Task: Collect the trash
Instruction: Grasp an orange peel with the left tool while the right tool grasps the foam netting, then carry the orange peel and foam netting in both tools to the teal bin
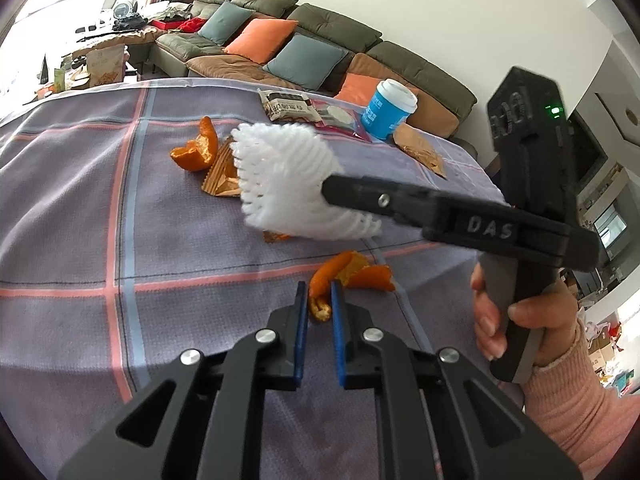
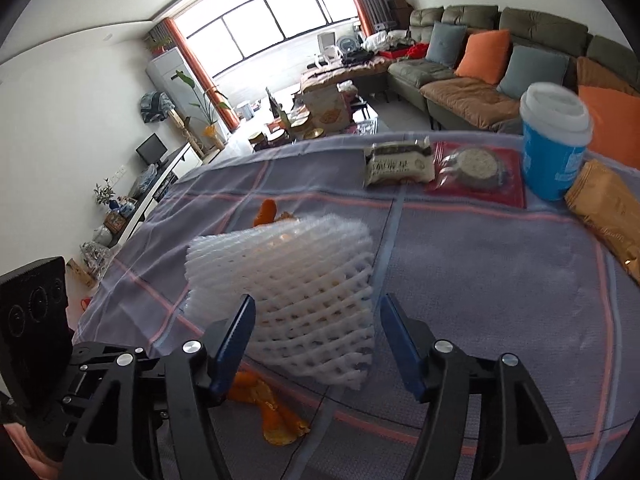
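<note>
Desk (image 2: 500, 280) covered by a grey-violet checked cloth. Olive sofa (image 2: 532, 28) behind it, carrying orange and blue-grey cushions (image 2: 484, 58). Large window (image 2: 280, 20) with orange curtains; potted plant (image 2: 196, 100) beside it.

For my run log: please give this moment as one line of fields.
left gripper: shut on orange peel | right gripper: shut on foam net, lifted | blue cup: on table
</note>
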A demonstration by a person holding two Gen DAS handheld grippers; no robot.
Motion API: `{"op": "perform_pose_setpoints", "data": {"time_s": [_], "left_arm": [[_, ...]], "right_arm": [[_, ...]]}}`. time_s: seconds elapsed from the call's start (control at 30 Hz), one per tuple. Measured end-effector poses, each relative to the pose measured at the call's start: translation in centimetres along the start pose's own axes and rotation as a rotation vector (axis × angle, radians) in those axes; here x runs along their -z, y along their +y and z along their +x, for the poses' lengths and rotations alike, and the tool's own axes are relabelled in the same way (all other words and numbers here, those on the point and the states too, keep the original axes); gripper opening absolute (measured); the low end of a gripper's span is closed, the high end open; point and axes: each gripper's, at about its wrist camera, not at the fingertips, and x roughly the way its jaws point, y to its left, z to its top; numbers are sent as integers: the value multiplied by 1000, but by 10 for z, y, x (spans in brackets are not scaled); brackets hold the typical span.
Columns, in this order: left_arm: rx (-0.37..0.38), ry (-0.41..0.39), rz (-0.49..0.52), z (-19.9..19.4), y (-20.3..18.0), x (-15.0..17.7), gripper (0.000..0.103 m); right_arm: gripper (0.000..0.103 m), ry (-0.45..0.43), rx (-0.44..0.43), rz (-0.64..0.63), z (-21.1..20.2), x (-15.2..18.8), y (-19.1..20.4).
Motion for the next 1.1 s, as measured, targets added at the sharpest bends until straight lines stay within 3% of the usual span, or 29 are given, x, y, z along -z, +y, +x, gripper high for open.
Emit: {"op": "perform_pose_setpoints", "data": {"time_s": [0.07,0.17,0.47,1.1], "left_arm": [[3,-5,-6,-4,3,1,12],[4,-15,-10,-10,5,3,12],[17,-49,-43,-31,19,8,12],[-10,-152,-105,-86,48,26,12]], "right_arm": [[59,12,-17,8,2,2,-2],[22,4,-20,7,-2,4,-2],[18,-89,-23,13,-36,13,2],[18,-187,-58,49,-77,22,12]]}}
